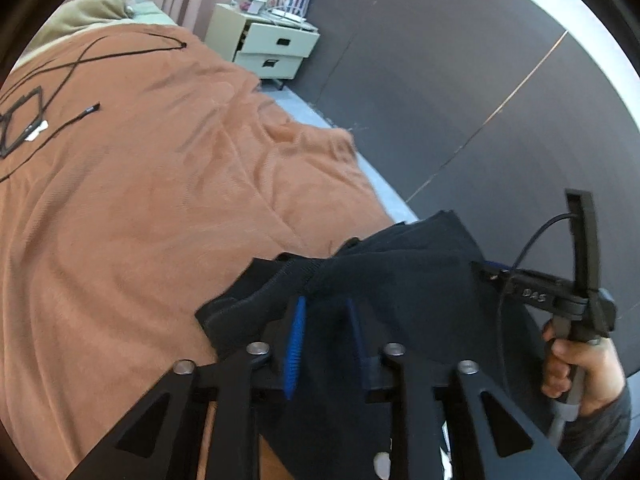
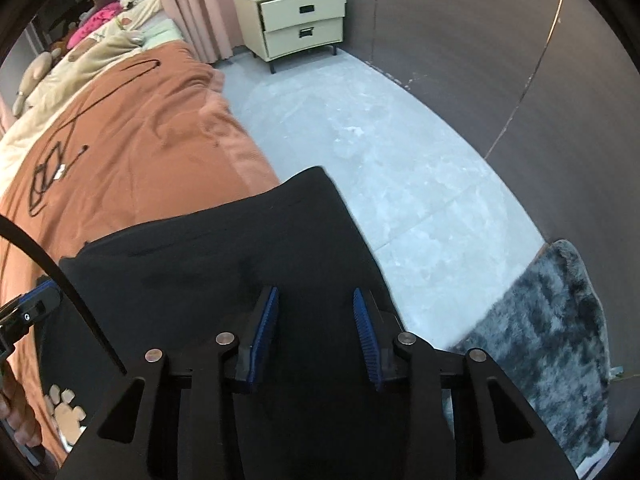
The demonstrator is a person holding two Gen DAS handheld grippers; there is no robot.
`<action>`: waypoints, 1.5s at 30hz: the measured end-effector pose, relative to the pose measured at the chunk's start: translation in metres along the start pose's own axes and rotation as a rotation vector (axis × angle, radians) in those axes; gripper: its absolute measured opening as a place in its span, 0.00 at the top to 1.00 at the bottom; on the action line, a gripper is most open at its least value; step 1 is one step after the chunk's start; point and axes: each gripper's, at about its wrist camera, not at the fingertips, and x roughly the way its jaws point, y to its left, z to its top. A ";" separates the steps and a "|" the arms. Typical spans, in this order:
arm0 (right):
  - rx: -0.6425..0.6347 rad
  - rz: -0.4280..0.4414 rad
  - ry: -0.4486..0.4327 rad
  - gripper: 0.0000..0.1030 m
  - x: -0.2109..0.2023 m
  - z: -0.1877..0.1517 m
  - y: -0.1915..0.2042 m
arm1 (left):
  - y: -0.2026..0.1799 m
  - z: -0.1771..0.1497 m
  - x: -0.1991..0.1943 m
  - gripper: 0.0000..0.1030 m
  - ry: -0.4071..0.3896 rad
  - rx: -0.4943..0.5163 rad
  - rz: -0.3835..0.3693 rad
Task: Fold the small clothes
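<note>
A: Black garment (image 2: 224, 256) draped over the edge of the orange bed (image 1: 140, 200); soft, light, floppy, likely to sag and slip.

B: Best pinched at hems or corners. Left tool (image 1: 326, 332) narrowed, cloth between, grip unclear. Right tool (image 2: 316, 320) spread above cloth.

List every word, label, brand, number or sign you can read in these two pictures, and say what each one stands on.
"DAS": raised letters on the black body of the right gripper, seen in the left wrist view.
White tag on the black cord lying on the orange blanket: too small and blurred to read.
Boxes and bottles on the nightstand: any print is too small to read.
Nothing else readable shows in either view.
</note>
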 end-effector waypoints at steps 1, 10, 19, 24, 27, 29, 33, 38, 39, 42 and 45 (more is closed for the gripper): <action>0.001 0.000 0.002 0.66 0.003 0.000 -0.001 | 0.002 0.001 0.004 0.84 0.001 -0.001 0.002; -0.012 0.058 -0.011 0.66 -0.026 -0.010 -0.008 | 0.001 -0.003 -0.014 0.95 0.005 -0.005 0.014; -0.017 0.095 -0.061 0.66 -0.100 -0.070 -0.035 | -0.024 -0.033 -0.043 0.95 0.025 0.019 -0.008; -0.001 0.109 -0.082 0.66 -0.126 -0.108 -0.046 | -0.041 -0.055 -0.053 0.94 0.053 0.038 -0.023; -0.001 0.109 -0.103 0.66 -0.141 -0.134 -0.050 | -0.049 -0.069 -0.056 0.93 0.071 0.044 -0.033; 0.000 0.109 -0.112 0.66 -0.147 -0.147 -0.051 | -0.052 -0.078 -0.058 0.93 0.081 0.045 -0.037; 0.003 0.085 -0.139 0.66 -0.151 -0.175 -0.050 | -0.062 -0.094 -0.057 0.93 0.108 0.064 -0.041; 0.018 0.021 -0.136 0.66 -0.127 -0.193 -0.048 | -0.070 -0.107 -0.047 0.85 0.131 0.103 -0.016; 0.027 0.008 -0.136 0.66 -0.121 -0.194 -0.050 | -0.070 -0.110 -0.041 0.85 0.149 0.111 -0.006; 0.083 0.014 -0.141 0.66 -0.109 -0.194 -0.056 | -0.070 -0.111 -0.031 0.85 0.175 0.115 0.008; 0.137 -0.009 -0.139 0.66 -0.103 -0.190 -0.061 | -0.072 -0.110 -0.034 0.85 0.174 0.113 0.020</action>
